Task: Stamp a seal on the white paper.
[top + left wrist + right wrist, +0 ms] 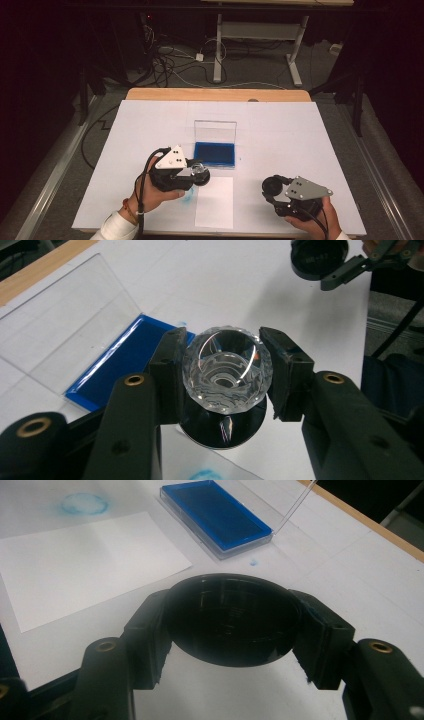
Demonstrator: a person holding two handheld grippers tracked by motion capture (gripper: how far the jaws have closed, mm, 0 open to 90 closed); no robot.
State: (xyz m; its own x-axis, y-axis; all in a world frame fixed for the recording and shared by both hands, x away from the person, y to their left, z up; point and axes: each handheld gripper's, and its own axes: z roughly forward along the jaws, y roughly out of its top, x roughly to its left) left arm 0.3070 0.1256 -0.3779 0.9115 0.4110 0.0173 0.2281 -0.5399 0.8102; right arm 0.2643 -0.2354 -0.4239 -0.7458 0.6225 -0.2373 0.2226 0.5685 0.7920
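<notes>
Both grippers' jaws clamped shut

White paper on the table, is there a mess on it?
Yes. A smudgy blue ink ring stains the table sheet beside the small white paper sheet, and a tiny blue speck sits near the open blue ink pad.

Stamp (227, 371): faceted clear crystal-like handle on a round black base, held clamped at the handle above the table, near the front edge of the ink pad. Cap (232, 622): round, black, shallow, held clamped at its rim, well apart from the stamp toward the table's right side.
</notes>
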